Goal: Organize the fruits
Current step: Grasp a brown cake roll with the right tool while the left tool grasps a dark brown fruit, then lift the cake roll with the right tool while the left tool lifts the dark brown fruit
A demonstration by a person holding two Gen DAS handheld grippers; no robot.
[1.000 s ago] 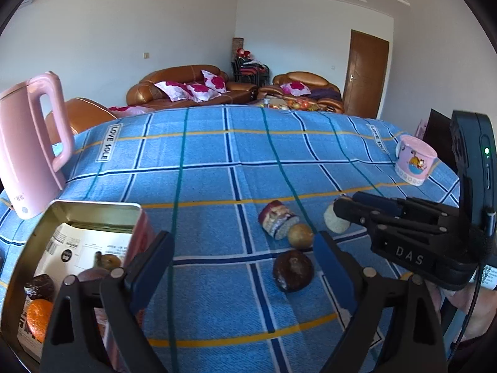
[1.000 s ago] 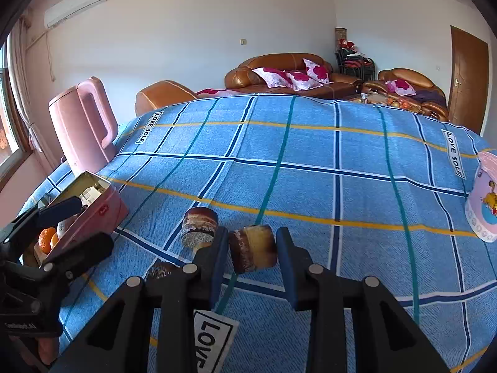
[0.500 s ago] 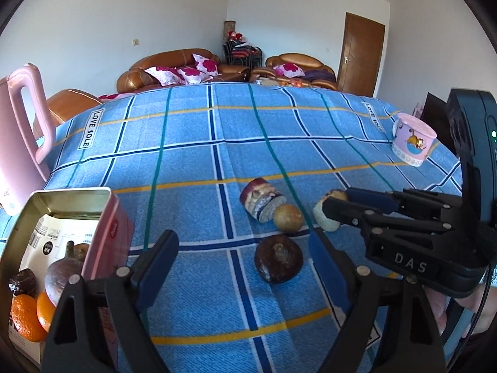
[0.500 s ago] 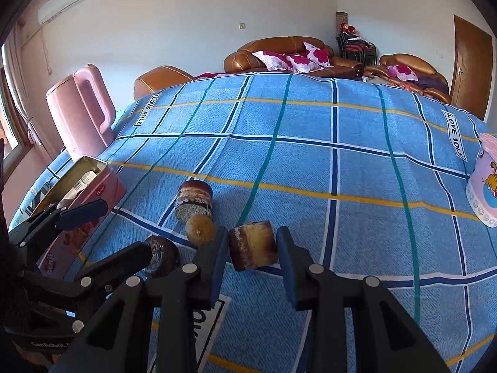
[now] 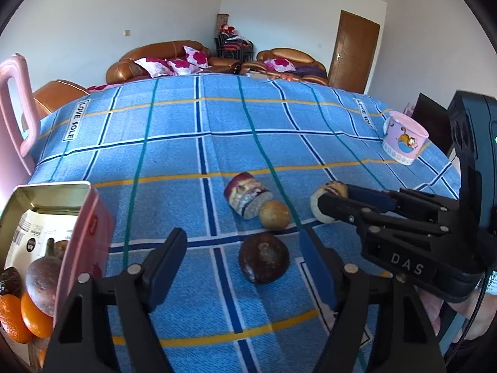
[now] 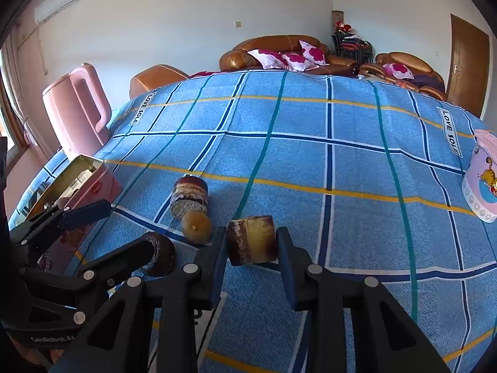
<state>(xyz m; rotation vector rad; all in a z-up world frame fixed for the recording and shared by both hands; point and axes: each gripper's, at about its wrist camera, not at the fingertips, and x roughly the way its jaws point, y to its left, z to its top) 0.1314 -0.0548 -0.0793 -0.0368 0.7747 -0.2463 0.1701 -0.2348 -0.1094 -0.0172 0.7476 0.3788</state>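
My right claw (image 6: 251, 245) pinches a short yellow-brown cylinder piece (image 6: 252, 240) between its 2 fingers, and the pads touch both flat sides of it. From the left wrist view, this same piece (image 5: 330, 195) shows only partly at the tip of the right claw (image 5: 337, 200), low over the blue checked cloth (image 5: 174, 168). My left claw (image 5: 243, 264) is spread wide and holds nothing; its 2 fingers stand on either side of a dark brown round fruit (image 5: 264, 261) that lies on the cloth, apart from both pads. Just behind this fruit lies a small tan round fruit (image 5: 274, 214), and it touches a striped cylinder piece (image 5: 245, 197) lying on its side. On the left is a pink tin box (image 5: 84, 227), open at the top, and inside I see 2 orange fruits (image 5: 23, 317), a purple round fruit (image 5: 43, 283) and a dark one (image 5: 11, 281) beside it. A pink kettle (image 6: 77, 108) stands behind the box at the table edge. A pink cartoon mug (image 5: 403, 141) stands far on the right side of the cloth, well apart from the fruits.
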